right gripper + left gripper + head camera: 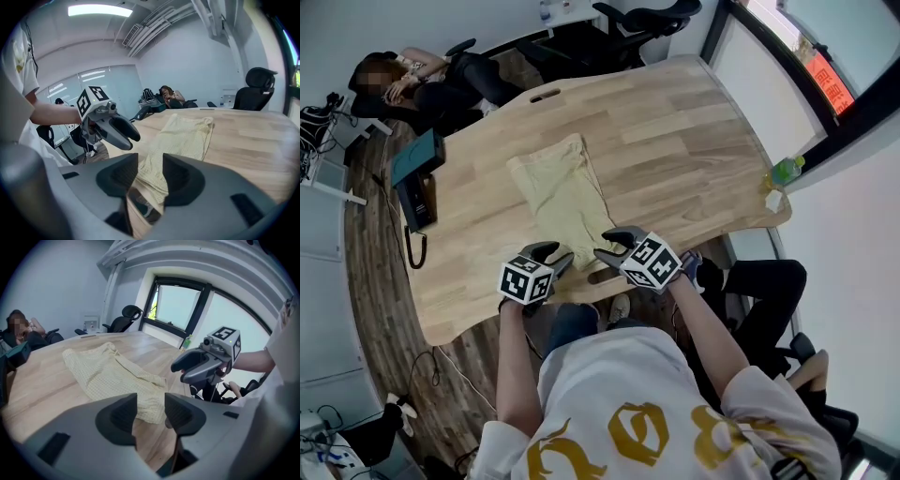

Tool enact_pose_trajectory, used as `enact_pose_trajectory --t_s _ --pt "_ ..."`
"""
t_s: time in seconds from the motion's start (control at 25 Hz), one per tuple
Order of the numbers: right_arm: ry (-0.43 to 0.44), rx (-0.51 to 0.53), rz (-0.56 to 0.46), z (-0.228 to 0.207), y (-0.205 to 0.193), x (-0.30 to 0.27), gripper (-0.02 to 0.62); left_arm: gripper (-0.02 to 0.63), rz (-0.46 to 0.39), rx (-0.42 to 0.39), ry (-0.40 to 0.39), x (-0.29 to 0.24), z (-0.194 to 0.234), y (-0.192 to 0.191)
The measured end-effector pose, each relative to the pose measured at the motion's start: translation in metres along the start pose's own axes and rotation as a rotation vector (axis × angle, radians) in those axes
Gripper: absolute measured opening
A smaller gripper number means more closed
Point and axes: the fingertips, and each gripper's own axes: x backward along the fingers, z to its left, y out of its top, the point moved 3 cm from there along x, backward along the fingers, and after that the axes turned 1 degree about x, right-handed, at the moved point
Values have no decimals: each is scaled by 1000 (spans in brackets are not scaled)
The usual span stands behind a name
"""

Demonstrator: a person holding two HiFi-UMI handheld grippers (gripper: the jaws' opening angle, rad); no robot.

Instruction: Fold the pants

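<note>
Head view — 1 pants [567,197], left gripper [557,253], right gripper [607,244] — 2 total.

You stand at a broad light-wood table [694,122] on a dark plank floor [370,253], with black office chairs [642,19] at its far end. A dark-framed window [176,305] breaks the pale wall [51,287]. A strip light [96,10] glows overhead, above what seems to be glass partitioning [93,79].
</note>
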Motion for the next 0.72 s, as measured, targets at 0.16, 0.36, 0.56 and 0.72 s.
enact_pose_trajectory --t_s 0.16,0.36,0.56,0.72 --pt "22 3 31 -3 -8 -5 166 186 31 21 -65 -13 -3 -7" --pt "51 69 91 1 -20 -6 166 142 108 -67 -82 -24 -10 -10" --pt "93 201 158 5 -22 -17 167 120 181 -168 -134 -31 -21 -11" --pt "132 263 242 4 -33 -25 172 172 267 -215 -202 -41 -32 -21"
